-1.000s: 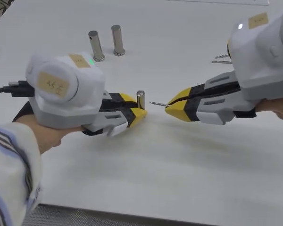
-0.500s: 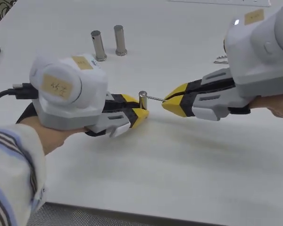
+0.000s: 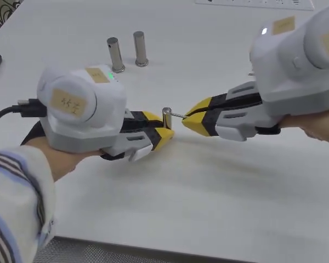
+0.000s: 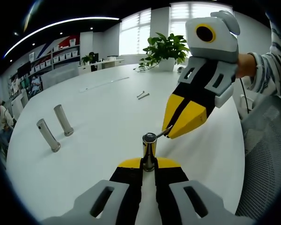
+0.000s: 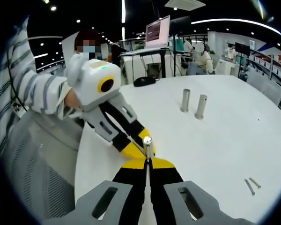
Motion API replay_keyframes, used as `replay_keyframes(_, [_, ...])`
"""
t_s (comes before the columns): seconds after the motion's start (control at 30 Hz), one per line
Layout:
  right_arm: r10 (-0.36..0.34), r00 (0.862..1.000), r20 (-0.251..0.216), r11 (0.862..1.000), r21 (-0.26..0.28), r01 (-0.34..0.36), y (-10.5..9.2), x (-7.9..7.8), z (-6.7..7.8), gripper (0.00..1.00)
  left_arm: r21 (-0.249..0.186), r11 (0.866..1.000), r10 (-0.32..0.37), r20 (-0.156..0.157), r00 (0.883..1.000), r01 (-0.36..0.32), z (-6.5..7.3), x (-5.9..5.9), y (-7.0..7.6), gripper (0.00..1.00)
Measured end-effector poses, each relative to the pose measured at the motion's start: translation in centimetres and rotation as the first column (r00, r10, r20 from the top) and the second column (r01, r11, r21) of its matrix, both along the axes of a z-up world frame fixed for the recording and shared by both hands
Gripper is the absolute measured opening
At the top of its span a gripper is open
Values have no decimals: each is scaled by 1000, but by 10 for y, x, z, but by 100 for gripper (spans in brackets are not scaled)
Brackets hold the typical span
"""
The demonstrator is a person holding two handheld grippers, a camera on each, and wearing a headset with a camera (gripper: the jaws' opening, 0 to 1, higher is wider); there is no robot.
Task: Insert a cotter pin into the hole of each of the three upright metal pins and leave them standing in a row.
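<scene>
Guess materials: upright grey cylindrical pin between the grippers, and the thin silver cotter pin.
The upright grey cylindrical pin: likely steel, satin finish; soft highlights on dull grey. The thin cotter pin: probably metal wire, silvery glint; finish too small to tell.

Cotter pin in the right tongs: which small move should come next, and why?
Probably ease the right tongs a little toward the metal pin. The cotter pin they grip has its tip at the metal pin's top, with part of its length showing between them, and the left tongs clamp the metal pin upright.
</scene>
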State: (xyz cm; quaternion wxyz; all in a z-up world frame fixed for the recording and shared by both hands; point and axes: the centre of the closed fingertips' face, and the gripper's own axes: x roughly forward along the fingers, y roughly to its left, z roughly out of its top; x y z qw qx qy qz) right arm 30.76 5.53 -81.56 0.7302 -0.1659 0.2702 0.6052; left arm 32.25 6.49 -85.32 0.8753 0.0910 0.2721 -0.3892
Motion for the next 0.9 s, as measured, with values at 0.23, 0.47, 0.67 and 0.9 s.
replay_keyframes(0.23, [-7,1000,25,1000,13,7,7,0,0,3,-1,1000,1,-3,1000,-1,-2,0,-1,7])
replay_keyframes(0.47, [17,998,57,1000,8,-18,11,1,0,4,-1,1000,4,-8,1000,-4,-2,0,-1,7])
replay_keyframes(0.67, [36,994,106,999,-4,-36,8,0,-2,15,-7,1000,5,-8,1000,-5,-2,-1,-1,7])
replay_keyframes(0.9, [24,995,101,1000,1,-24,1,0,1,9,-9,1000,4,-9,1000,-4,-2,-2,-1,7])
